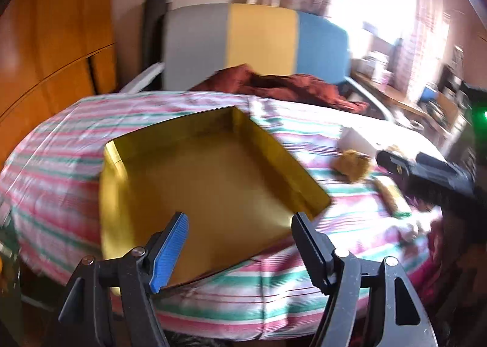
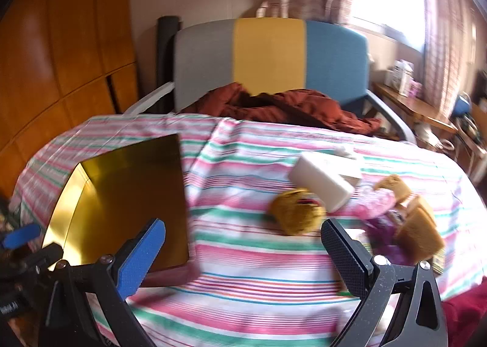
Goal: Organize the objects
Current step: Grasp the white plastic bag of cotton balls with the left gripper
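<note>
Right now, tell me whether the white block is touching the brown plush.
Touching. The right wrist view shows the white block with its lower corner lying on the brown plush, no striped cloth between them.

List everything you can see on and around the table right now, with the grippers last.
gold box: one, gold inside, open, left side of the striped tablecloth
white block: one, white, right of centre
yellow-brown plush item: one, just in front of the white block
tan pieces: several, blurred, far right, beside pink wrapping
chair: one, grey-yellow-blue back, behind table
rust cloth: one, on chair
left gripper: fingers open, holding nothing, over the box's near edge
right gripper: fingers open, holding nothing, over the tablecloth
</note>
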The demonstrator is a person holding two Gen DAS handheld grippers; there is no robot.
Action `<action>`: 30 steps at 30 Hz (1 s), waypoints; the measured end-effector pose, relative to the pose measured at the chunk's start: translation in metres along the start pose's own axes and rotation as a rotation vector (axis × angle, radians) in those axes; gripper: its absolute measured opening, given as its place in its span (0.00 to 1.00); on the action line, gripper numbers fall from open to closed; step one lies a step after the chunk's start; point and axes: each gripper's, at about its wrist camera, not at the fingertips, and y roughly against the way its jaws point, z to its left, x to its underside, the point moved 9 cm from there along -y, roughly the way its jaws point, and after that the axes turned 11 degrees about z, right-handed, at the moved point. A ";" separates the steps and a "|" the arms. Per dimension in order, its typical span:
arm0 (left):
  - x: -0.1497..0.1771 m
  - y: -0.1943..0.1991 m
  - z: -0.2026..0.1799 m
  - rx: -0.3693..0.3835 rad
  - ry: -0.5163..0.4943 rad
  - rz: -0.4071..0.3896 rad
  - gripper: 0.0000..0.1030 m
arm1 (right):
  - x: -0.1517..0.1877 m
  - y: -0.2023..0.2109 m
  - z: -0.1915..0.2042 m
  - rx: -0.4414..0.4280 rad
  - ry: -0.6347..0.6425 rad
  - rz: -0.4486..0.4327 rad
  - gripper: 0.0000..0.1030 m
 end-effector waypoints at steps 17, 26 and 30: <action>-0.001 -0.039 -0.184 0.408 -0.429 0.168 0.82 | 0.025 0.073 -0.212 0.279 -0.347 -0.032 1.00; 0.023 -0.073 -0.265 0.461 -0.601 0.298 0.80 | 0.047 0.081 -0.246 0.297 -0.416 -0.014 1.00; 0.033 -0.093 -0.293 0.462 -0.668 0.333 0.73 | 0.052 0.081 -0.256 0.298 -0.425 -0.011 1.00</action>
